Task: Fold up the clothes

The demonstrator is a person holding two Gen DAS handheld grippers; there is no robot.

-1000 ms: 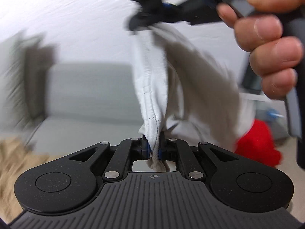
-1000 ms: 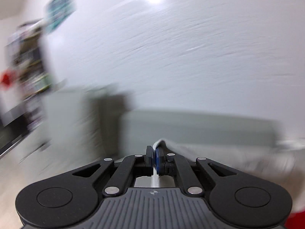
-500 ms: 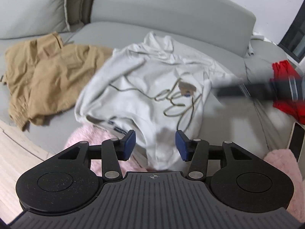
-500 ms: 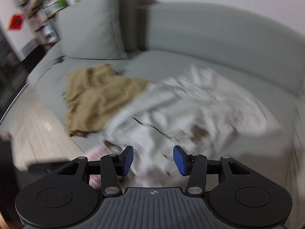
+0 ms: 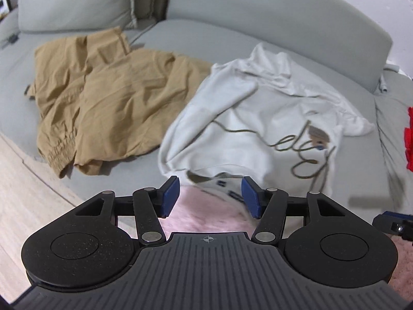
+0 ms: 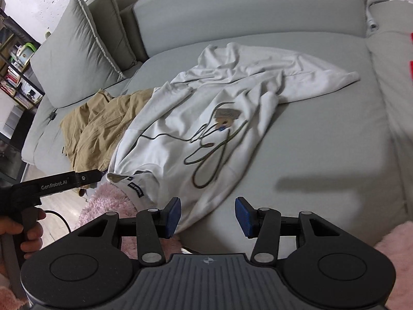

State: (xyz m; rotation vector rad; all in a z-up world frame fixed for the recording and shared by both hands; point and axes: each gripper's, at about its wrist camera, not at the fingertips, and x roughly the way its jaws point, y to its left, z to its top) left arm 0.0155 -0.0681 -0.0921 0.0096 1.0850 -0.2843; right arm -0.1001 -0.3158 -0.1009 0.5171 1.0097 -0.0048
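Observation:
A white sweatshirt [image 5: 258,129] with a looping dark script lies crumpled on the grey sofa seat [image 5: 361,180], its hem toward me. My left gripper [image 5: 209,192] hovers just short of that hem. Its jaws are opening, and between them I see only pink fuzzy fabric [image 5: 206,214] below. In the right wrist view the sweatshirt [image 6: 193,129] spreads across the seat. My right gripper [image 6: 208,217] stands open over its near corner, with cloth beside the left pad [image 6: 172,215] but not pinched. The left gripper [image 6: 86,177] reaches in from the left edge.
Tan trousers [image 5: 116,103] lie rumpled left of the sweatshirt, partly under its sleeve. Grey pillows [image 6: 77,59] lean at the sofa's back left, with a shelf [image 6: 13,77] beyond. Something red [image 5: 409,139] sits at the far right. A hand [image 6: 28,232] holds the left tool.
A second ago both grippers were shut on the white sweatshirt, held up in the air. Both have since let go, opened and dropped toward the sofa, where the sweatshirt now lies.

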